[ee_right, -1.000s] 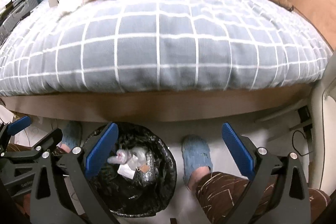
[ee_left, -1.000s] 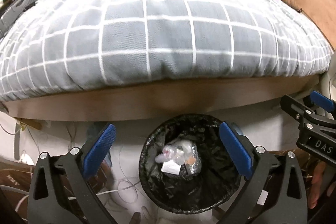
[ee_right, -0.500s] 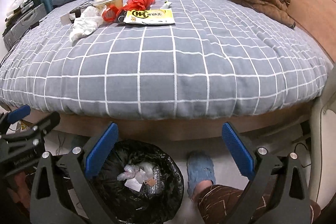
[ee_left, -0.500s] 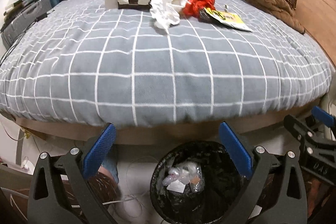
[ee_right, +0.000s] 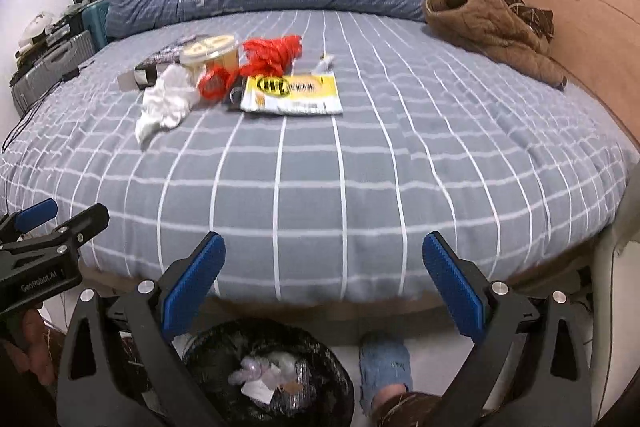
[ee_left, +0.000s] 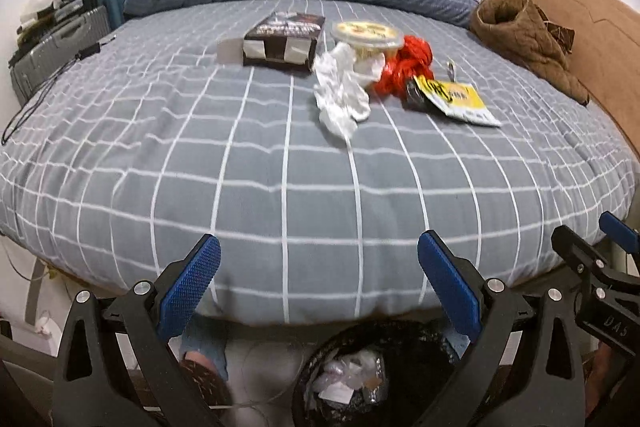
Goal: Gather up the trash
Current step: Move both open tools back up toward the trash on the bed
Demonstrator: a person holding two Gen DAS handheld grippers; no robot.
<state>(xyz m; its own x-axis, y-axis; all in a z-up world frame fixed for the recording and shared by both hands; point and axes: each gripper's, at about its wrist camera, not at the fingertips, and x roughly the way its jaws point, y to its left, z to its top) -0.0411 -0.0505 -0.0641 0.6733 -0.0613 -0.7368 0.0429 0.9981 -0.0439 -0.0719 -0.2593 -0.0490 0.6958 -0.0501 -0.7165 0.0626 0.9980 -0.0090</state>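
Across the bed [ee_left: 280, 167], well apart from both spread, empty tongs [ee_left: 316, 291] [ee_right: 324, 287], the trash pile [ee_left: 360, 75] waits; reach for loose white paper [ee_right: 164, 103] first, then drop it into the bin [ee_right: 272, 379] below.

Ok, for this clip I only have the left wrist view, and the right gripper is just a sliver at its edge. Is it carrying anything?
Observer: No. In the right wrist view the right gripper is wide open, with nothing between its blue pads.
Reviewer: Can you see the yellow packet's top face better from there?
Observer: Yes. The yellow packet lies flat on the bed and shows a round black-and-yellow striped logo.
Reviewer: Is anything on the floor on the far side of the bin?
Observer: A foot in a blue slipper stands beside the bin, on its right in that view.
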